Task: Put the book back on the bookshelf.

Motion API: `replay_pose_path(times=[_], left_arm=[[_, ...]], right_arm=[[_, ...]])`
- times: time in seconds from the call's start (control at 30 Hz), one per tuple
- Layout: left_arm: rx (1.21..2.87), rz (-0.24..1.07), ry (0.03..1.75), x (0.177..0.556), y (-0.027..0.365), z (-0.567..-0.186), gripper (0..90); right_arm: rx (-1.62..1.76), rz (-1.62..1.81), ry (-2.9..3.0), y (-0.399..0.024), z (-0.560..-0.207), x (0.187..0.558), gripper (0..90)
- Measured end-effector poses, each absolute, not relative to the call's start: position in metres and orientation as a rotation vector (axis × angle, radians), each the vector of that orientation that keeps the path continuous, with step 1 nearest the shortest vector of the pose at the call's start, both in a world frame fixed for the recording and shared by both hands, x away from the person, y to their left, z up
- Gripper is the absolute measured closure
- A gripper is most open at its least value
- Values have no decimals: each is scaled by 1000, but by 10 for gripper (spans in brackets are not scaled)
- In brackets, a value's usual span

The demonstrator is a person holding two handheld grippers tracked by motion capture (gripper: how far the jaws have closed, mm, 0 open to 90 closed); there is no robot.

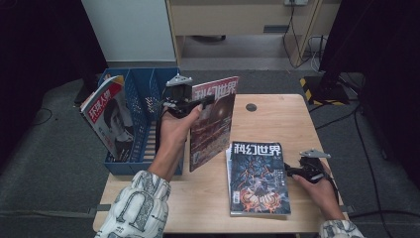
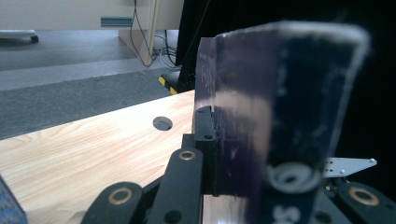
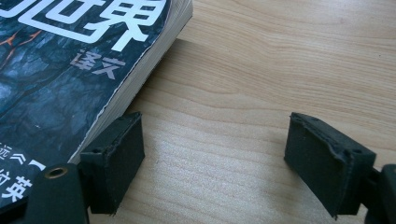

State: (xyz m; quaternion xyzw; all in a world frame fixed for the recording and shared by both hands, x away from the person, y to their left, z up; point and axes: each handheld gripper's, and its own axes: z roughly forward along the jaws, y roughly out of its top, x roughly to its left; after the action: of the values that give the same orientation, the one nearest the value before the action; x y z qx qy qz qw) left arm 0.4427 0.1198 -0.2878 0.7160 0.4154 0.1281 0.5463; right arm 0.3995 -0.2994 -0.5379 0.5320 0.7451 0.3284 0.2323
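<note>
My left gripper point(image 1: 207, 101) is shut on the top edge of a red-covered magazine point(image 1: 213, 124) and holds it upright above the table, just right of the blue file rack point(image 1: 143, 144). In the left gripper view the magazine point(image 2: 266, 112) is clamped between the jaws of the left gripper point(image 2: 215, 140). A stack of dark-covered magazines point(image 1: 257, 178) lies flat near the table's front. My right gripper point(image 1: 289, 171) rests open at the stack's right edge. In the right gripper view the open right gripper point(image 3: 219, 158) has bare wood between its pads, with the left pad point(image 3: 116, 158) beside the stack point(image 3: 70, 70).
The rack stands on the table's left end and holds a tilted magazine point(image 1: 106, 119) in its leftmost slot. The wooden table point(image 1: 277, 119) has a round cable hole point(image 1: 251, 107) at the back. A dark stand point(image 1: 327, 84) and cables sit on the floor beyond.
</note>
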Motion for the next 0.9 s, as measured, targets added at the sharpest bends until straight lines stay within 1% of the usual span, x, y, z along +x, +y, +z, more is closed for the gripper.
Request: replay_pose_path(times=[0.23, 0.37, 0.9], left_arm=[[1654, 294, 996, 439, 133, -283, 837], [1665, 315, 994, 436, 139, -279, 837], [1615, 356, 1018, 426, 171, -273, 837]], right_arm=[[1463, 902, 2046, -299, -538, 399, 198], [1464, 902, 2046, -299, -538, 399, 198], [1463, 903, 2044, -299, -538, 399, 198]])
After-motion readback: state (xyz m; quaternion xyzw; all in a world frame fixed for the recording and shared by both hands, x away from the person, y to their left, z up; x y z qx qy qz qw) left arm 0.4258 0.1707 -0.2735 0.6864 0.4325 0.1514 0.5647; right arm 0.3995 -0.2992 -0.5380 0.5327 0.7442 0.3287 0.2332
